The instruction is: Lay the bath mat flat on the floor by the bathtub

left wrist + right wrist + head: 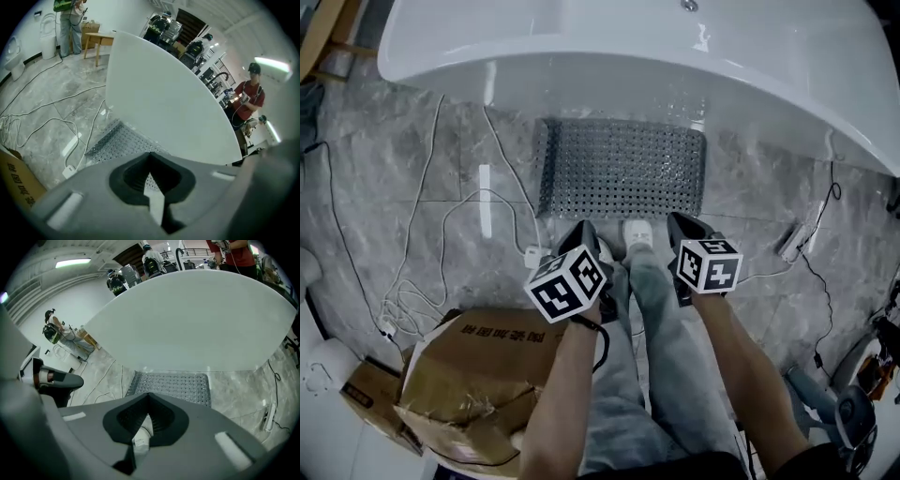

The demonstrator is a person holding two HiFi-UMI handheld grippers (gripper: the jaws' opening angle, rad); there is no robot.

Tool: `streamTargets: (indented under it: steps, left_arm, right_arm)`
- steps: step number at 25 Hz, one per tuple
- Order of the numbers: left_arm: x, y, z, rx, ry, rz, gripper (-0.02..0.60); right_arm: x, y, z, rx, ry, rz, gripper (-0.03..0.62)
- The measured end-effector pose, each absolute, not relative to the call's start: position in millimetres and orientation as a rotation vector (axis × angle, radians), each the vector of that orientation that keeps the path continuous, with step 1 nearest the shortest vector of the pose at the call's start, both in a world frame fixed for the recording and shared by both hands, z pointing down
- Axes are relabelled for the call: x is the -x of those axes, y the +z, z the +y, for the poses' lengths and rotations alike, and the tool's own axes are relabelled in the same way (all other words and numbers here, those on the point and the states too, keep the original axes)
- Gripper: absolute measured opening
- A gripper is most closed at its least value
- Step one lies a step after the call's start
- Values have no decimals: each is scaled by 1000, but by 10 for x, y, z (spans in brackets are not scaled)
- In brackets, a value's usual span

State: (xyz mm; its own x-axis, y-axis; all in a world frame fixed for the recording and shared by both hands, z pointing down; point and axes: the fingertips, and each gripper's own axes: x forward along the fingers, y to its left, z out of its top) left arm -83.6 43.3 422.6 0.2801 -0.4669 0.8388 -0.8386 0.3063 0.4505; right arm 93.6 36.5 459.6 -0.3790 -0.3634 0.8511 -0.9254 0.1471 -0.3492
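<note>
We judge the task as good as done. The bath mat (623, 169) lies spread out on the floor (412, 159), at that far edge of the floor where the bathtub (628, 56) stands. Its long side runs along the tub's foot and its far edge is tucked just under the tub's overhang. In the head view all four corners look down, and we see no fold or curled edge. The right gripper view shows the same flat rectangle.

The left gripper (581, 230) has its jaws together with nothing between them. The right gripper (680, 223) is likewise closed and empty. Both hang above the floor, on the near side of the mat and apart from it, over our own shoes (637, 232).

What is left, as we see it, is small: perhaps a check that the mat sits square to the tub. A cardboard box (478, 375) and loose cables (422, 216) lie to the left, well clear of the mat.
</note>
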Motion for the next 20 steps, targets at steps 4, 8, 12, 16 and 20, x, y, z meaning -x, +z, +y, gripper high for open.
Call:
streamTargets:
  steps: [4, 8, 12, 16, 20]
  left_arm:
    - [828, 3932, 507, -1348, 402, -1355, 5]
    - [846, 3518, 495, -1400, 406, -1372, 5]
    - [846, 3034, 463, -1446, 400, -1396, 5]
    - [904, 2532, 338, -1489, 359, -1438, 5]
    - [950, 2050, 320, -1468, 282, -1476, 5]
  right_arm:
    - [-834, 4211, 356, -1238, 1212, -1879, 6]
    - [-805, 3748, 260, -1260, 1175, -1945, 6]
    - [-823, 3207, 183, -1300, 1150, -2008, 6]
    - [-757, 2721, 99, -1341, 1136, -2075, 7]
    - [-681, 2256, 192, -1339, 1106, -2115, 8]
